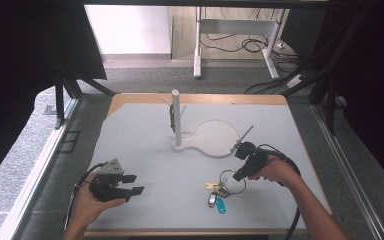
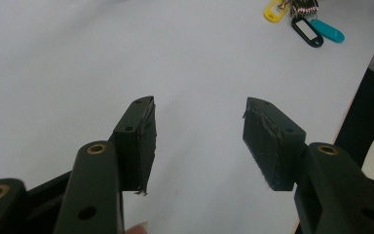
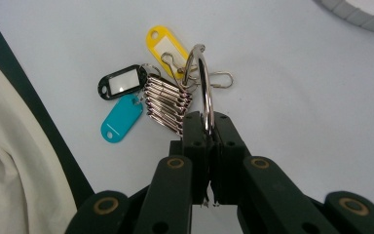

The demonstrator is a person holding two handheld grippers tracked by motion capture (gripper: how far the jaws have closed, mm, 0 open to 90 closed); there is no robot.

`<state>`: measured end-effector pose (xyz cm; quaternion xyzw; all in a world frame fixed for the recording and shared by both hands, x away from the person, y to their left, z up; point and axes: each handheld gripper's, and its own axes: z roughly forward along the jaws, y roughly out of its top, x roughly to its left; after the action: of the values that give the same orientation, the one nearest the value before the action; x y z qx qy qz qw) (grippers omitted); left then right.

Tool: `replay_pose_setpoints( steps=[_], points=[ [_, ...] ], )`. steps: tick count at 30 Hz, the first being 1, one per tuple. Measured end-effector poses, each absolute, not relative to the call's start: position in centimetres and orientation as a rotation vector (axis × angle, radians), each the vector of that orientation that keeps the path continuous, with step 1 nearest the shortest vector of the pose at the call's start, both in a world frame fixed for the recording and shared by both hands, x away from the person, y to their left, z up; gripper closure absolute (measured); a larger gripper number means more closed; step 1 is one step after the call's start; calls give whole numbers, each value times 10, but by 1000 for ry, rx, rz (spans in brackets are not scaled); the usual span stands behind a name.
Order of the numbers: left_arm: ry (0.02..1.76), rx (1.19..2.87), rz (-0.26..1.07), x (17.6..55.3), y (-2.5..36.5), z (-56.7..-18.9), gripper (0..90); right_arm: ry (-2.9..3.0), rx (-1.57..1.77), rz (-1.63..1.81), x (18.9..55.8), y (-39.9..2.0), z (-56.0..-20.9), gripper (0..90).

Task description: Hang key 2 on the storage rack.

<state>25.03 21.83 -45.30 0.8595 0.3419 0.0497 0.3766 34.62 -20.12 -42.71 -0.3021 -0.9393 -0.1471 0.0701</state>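
A large metal key ring [image 3: 204, 83] carries several clips and three tags: yellow [image 3: 165, 43], black [image 3: 121, 82] and teal [image 3: 121, 117]. My right gripper [image 3: 211, 124] is shut on the ring's near edge. From above, the bunch [image 1: 219, 192] lies on the table at the right front with the right gripper [image 1: 238, 175] at its upper side. My left gripper [image 1: 132, 184] hovers at the left front, open, nothing between its jaws. In the left gripper view the tags [image 2: 311, 29] lie far off at the top right, and the left gripper [image 2: 198, 141] faces bare table.
A white post with pegs [image 1: 176, 117] stands on a round flat base [image 1: 215, 137] at the table's middle back. The table's front edge [image 1: 195, 231] runs close below both hands. Cables trail from both grippers.
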Motion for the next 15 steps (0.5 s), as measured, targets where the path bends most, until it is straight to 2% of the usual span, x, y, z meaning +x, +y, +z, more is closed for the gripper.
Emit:
replay_pose_setpoints(
  steps=[15],
  points=[
    [878, 2192, 125, 250, 218, -453, 465, -2830, -883, -454, 347, -198, -408, 869]
  ],
)
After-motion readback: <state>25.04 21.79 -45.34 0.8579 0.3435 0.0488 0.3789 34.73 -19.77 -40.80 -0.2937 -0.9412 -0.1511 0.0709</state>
